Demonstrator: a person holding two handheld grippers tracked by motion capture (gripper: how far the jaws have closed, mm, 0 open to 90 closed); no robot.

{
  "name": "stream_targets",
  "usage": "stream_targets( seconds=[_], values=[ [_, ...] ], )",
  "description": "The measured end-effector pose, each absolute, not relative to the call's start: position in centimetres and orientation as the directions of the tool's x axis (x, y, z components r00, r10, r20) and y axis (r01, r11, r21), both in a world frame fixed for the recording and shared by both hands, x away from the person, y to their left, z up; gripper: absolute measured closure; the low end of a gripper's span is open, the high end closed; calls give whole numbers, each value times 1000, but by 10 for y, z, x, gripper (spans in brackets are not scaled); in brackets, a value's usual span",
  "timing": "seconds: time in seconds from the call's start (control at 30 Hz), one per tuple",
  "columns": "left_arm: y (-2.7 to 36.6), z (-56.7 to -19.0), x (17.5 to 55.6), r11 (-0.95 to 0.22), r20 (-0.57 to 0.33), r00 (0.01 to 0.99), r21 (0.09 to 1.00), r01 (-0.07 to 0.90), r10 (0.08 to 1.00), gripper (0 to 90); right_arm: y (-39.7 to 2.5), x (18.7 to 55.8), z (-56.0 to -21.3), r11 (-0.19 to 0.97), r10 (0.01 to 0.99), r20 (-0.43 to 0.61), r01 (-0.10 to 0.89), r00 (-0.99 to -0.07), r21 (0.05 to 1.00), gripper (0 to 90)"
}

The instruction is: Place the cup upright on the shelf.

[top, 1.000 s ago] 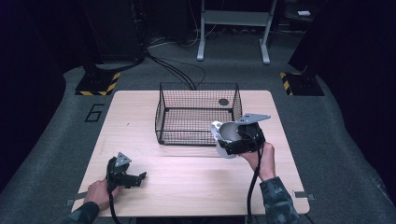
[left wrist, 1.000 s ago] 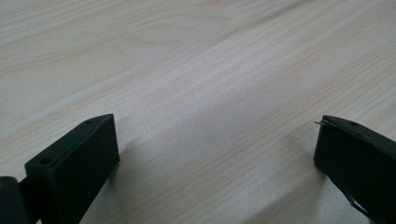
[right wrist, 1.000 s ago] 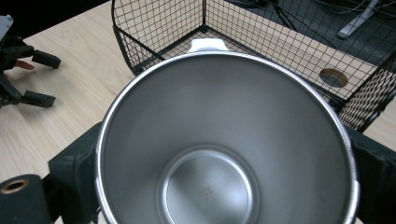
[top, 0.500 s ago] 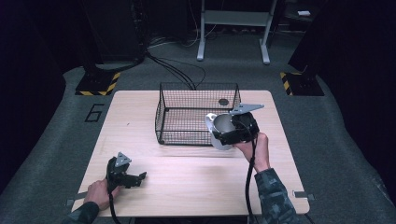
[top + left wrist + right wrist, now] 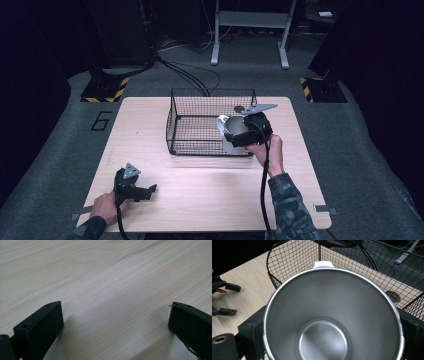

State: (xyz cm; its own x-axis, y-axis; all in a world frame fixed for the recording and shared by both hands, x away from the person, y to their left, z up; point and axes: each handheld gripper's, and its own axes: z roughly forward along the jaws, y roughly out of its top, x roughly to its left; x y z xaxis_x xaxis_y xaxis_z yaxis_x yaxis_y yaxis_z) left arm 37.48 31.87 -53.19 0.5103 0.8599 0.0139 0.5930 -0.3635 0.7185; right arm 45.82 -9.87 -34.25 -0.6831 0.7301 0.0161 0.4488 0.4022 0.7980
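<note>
Over the near right corner of the black wire-mesh basket (image 5: 210, 122): shiny round steel cup (image 5: 234, 131), clamped in right hand-held gripper (image 5: 240, 134).
Cup raised off the pale wooden table (image 5: 210, 195), mouth tilted toward the basket. Left hand-held gripper (image 5: 150, 190) at near left, resting on table, jaws wide apart, holding nothing.

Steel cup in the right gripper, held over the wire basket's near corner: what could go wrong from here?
The shiny steel cup hangs at the black wire basket's front right rim, so it could catch the wire on lowering and tip the basket. The right gripper clamps a smooth round wall, so the cup might slip or twist. The open left gripper rests far away on the pale wooden table, too far to steady the basket.
</note>
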Motion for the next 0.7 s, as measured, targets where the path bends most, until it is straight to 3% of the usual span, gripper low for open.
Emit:
stream_targets(
  seconds=[0.7],
  values=[
    [319,-532,375,-364,14,511,719,593,860,0,-85,490,-340,404,747,15,471,-665,784,59]
  ],
)
